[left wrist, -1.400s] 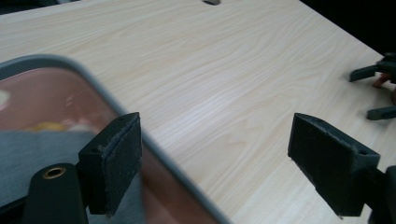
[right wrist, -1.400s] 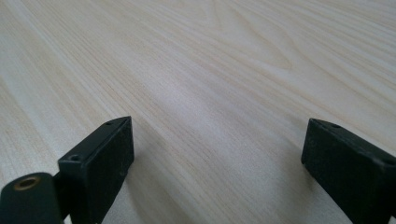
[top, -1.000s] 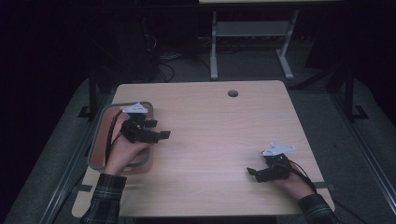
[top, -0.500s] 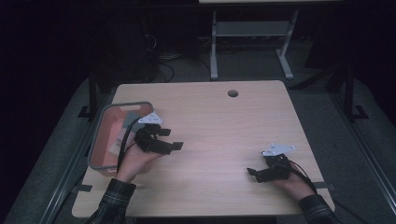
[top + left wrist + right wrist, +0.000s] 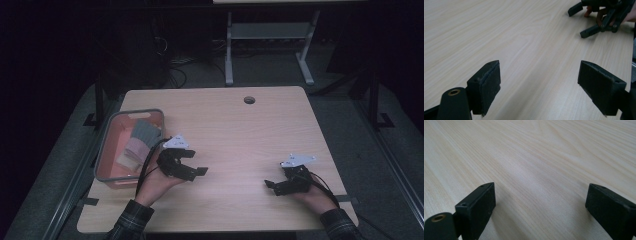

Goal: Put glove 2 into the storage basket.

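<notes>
My left gripper (image 5: 196, 168) hovers over the wooden table (image 5: 230, 125) just right of a pink basket (image 5: 106, 150), open, nothing between its jaws. In the left gripper view its gap (image 5: 539, 87) spans bare wood, and the right gripper (image 5: 584, 21) shows far off at the upper right. My right gripper (image 5: 270, 186) rests near the table's front right, pointing left, open and empty; the right gripper view (image 5: 539, 205) has plain wood between the jaws. Folded cloths (image 5: 140, 140), grey and pinkish, lie in the basket.
A round cable hole (image 5: 249, 99) sits near the table's far edge. Behind the table stands a white metal frame (image 5: 270, 35) on a dark floor. The basket lies along the table's left edge.
The left hand and gripper have moved out of the basket, rightward and toward the front of the table. The right gripper has stayed put.
</notes>
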`<action>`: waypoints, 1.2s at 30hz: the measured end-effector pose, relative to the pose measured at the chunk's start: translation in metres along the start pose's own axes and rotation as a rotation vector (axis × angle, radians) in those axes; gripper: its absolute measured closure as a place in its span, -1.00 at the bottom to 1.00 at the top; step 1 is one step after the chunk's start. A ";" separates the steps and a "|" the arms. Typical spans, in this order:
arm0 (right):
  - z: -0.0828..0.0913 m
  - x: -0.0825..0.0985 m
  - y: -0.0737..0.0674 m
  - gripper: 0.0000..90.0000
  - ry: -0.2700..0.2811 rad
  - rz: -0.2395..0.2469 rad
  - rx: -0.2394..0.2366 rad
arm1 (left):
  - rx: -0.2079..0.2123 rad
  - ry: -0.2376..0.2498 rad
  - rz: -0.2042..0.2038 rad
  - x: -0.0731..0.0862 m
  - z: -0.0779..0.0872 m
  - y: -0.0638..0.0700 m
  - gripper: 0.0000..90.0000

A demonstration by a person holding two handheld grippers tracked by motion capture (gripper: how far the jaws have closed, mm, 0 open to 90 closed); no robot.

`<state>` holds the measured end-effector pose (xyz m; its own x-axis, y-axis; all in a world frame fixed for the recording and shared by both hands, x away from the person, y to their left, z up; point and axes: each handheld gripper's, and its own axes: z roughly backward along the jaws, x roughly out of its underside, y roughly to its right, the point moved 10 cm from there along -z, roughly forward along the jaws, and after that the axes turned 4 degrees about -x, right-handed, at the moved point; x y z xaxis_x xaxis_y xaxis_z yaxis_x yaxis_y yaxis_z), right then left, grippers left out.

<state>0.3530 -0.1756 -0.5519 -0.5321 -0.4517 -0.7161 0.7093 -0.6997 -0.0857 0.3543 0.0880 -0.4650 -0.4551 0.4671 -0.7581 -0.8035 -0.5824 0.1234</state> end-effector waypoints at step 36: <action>0.000 0.000 0.000 -0.80 0.002 0.000 0.001 | -0.068 -0.158 -0.181 0.065 -0.051 0.012 -0.70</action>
<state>0.3529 -0.1756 -0.5519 -0.5309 -0.4508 -0.7176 0.7088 -0.7003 -0.0846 0.3348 0.0774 -0.5457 -0.3650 0.6630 -0.6536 -0.8520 -0.5208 -0.0525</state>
